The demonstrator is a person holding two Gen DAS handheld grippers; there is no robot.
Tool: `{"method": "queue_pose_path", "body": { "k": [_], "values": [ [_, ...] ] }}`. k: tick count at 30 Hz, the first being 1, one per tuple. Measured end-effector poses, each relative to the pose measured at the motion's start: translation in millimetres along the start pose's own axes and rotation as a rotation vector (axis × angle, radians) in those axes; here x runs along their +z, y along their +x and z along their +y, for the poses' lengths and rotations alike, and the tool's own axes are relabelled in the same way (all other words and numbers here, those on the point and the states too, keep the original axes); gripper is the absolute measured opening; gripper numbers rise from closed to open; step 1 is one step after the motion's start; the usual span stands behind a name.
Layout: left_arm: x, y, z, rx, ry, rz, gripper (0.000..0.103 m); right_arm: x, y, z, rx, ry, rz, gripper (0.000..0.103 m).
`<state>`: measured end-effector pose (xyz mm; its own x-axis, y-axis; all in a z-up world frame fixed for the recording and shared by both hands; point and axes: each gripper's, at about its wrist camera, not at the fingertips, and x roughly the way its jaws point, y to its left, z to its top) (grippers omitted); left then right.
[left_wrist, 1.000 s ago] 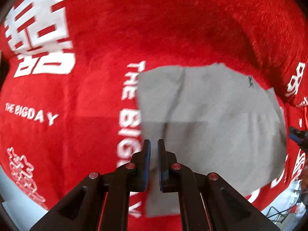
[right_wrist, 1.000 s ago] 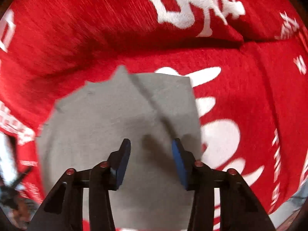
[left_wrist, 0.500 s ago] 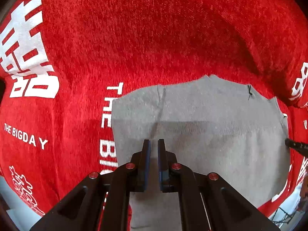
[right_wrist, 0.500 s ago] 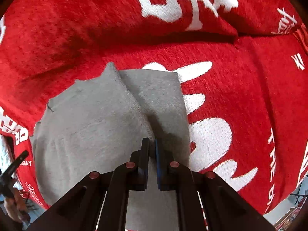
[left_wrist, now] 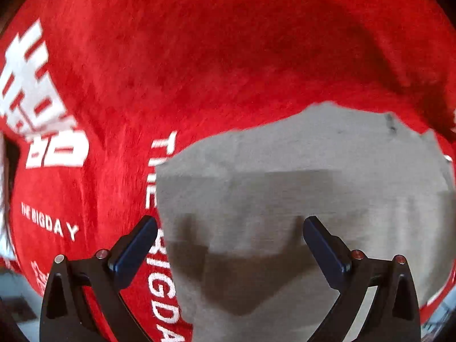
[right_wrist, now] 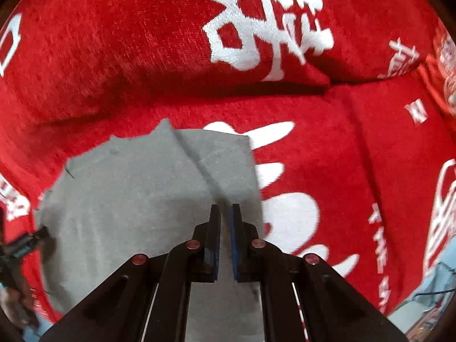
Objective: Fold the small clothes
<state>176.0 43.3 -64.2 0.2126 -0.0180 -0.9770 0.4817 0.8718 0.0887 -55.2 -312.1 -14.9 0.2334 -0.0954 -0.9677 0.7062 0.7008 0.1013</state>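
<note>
Grey garment spread on a red blanket, one pair of tongs pinching it, the other just let go.

The red blanket [left_wrist: 199,65] with white lettering carries the grey garment [left_wrist: 299,176], lying directly below both tongs. The right tongs [right_wrist: 226,213] are clamped on a raised ridge of cloth near its right edge. The left tongs [left_wrist: 229,228] have just sprung wide apart over its left edge, gripping nothing. No containers are visible.

White "THE BIGDAY" lettering on red plush blanket [left_wrist: 228,57] at left, same words larger beside grey cloth, large white Chinese characters far across blanket
</note>
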Motion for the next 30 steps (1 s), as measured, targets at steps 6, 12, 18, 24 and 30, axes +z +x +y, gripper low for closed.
{"method": "queue_pose_path", "body": {
  "k": [6, 12, 18, 24, 30],
  "values": [
    [-2.3, 21.7, 19.8, 0.019, -0.039, 0.036, 0.102, -5.2, 43.0, 9.9, -0.085, -0.066, 0.102, 0.007],
    [-5.0, 15.1, 27.1, 0.014, -0.027, 0.030, 0.102, -7.6, 35.7, -33.2, -0.058, 0.102, 0.119, 0.007],
    [-13.6, 3.4, 35.6, 0.005, -0.038, 0.040, 0.102, -22.6, 13.9, -34.3, -0.021, 0.103, 0.117, 0.007],
    [-24.3, -9.5, 40.1, -0.045, -0.084, 0.049, 0.102, -46.5, -1.9, -12.9, 0.038, 0.090, 0.126, 0.007],
    [-36.3, -19.3, 36.4, -0.055, -0.054, 0.049, 0.102, -54.5, -3.2, 11.6, 0.106, 0.066, 0.151, 0.059]
  ]
}}
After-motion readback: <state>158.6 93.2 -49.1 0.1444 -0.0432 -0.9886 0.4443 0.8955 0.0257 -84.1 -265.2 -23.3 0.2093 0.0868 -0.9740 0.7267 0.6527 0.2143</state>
